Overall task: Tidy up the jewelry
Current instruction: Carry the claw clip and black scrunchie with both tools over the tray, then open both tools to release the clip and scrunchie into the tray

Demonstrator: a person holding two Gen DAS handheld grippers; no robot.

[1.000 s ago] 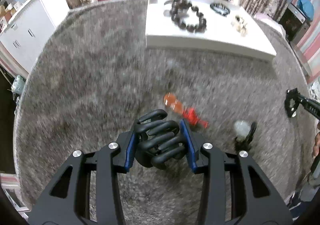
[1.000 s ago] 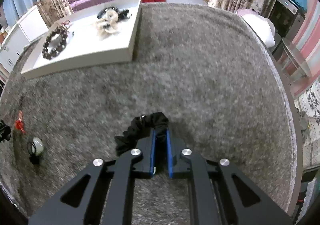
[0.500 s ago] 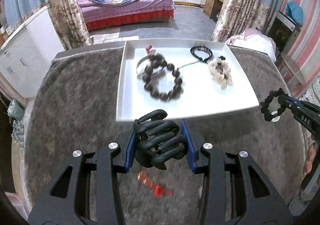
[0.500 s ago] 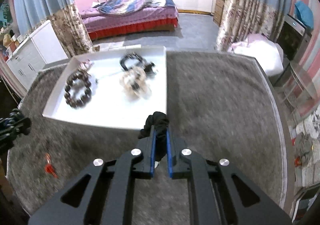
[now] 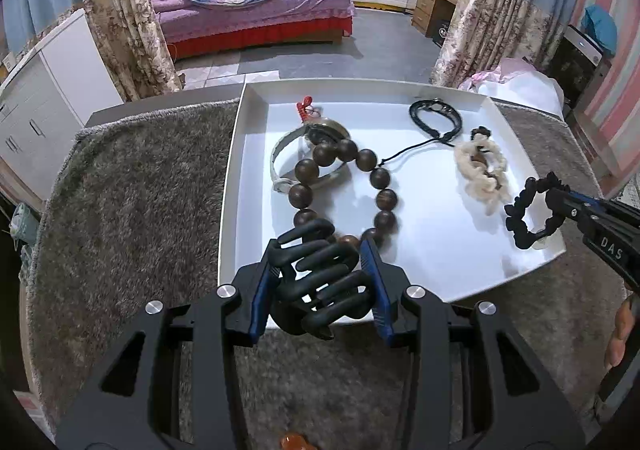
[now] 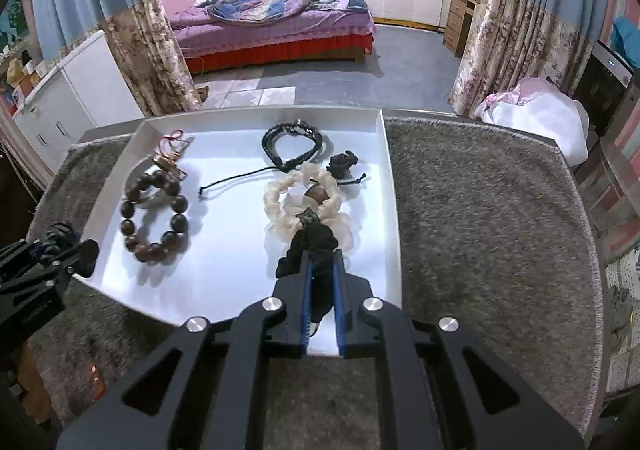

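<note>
A: What is the left gripper (image 5: 320, 282) holding?
B: A black hair claw (image 5: 318, 278), clamped between its blue pads over the near edge of the white tray (image 5: 440, 262). The claw's lower end is hidden behind the gripper body.

A: And the right gripper (image 6: 320, 282)?
B: Nearly closed, pinching a black scrunchie (image 6: 310, 246) above the near right part of the tray. From the left camera it reads clearly as a loop; from its own camera most of it is bunched and hidden between the pads.

A: What lies in the tray?
B: A wooden bead bracelet (image 5: 344, 189), partly covered by the claw, lies over a pale bangle (image 5: 280, 165). There is a black cord bracelet (image 6: 292, 143) at the back and a cream bracelet (image 6: 308, 201) whose near side the scrunchie hides.

A: Anything cut off?
B: A small orange thing (image 5: 294, 442) on the grey rug (image 5: 132, 209), clipped by the frame's bottom edge; I cannot tell what it is.
</note>
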